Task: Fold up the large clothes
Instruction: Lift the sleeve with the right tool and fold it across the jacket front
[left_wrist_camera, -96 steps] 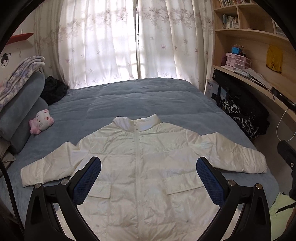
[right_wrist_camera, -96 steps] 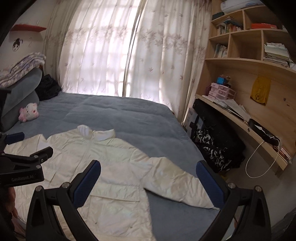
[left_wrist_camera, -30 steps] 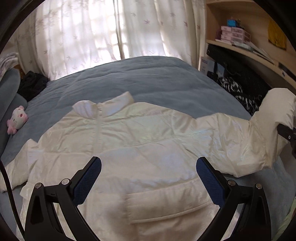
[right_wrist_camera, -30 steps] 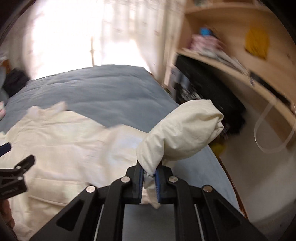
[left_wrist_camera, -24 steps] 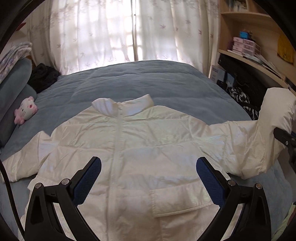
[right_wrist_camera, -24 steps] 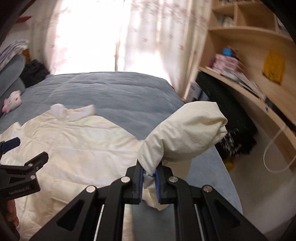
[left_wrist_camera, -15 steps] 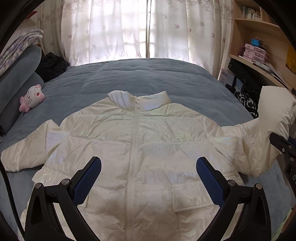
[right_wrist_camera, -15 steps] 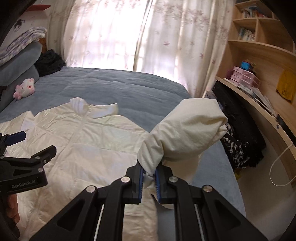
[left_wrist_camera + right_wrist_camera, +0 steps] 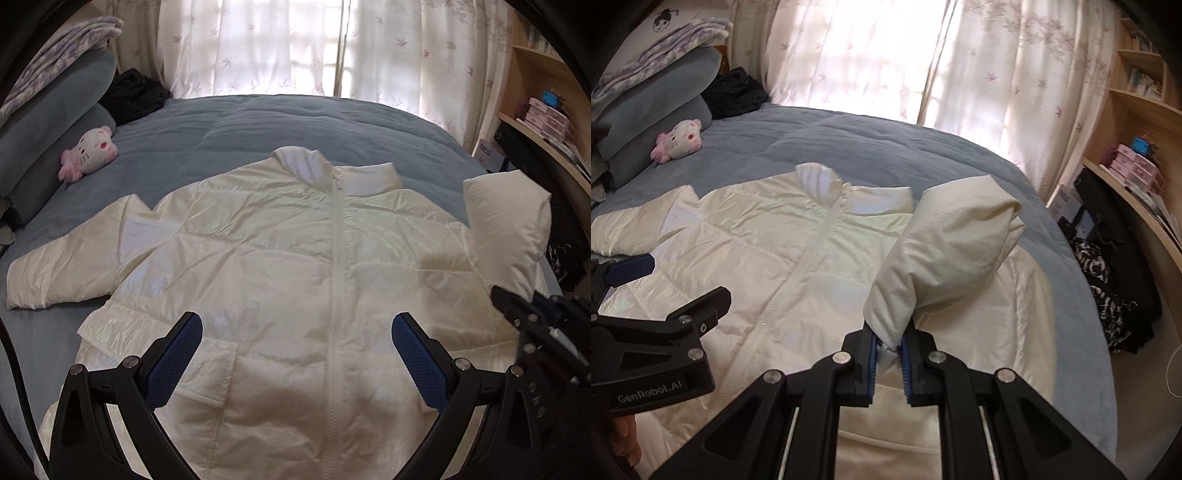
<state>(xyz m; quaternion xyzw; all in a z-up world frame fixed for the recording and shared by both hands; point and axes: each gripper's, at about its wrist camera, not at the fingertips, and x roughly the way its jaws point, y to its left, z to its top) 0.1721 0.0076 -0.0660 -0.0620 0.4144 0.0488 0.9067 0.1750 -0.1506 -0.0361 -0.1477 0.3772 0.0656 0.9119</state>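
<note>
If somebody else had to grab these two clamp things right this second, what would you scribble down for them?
Right gripper: shut on the cuff of the jacket's right-hand sleeve, which is lifted and bent in over the jacket.
Left gripper: open, holding nothing, above the jacket's lower front.
Jacket: white, zipped, front up, flat on the blue bed cover. The other sleeve lies spread out to the side.
Done: one sleeve picked up and partly brought in.
Left: lay that sleeve across the chest, probably fold the other sleeve in likewise, then fold the body.
</note>
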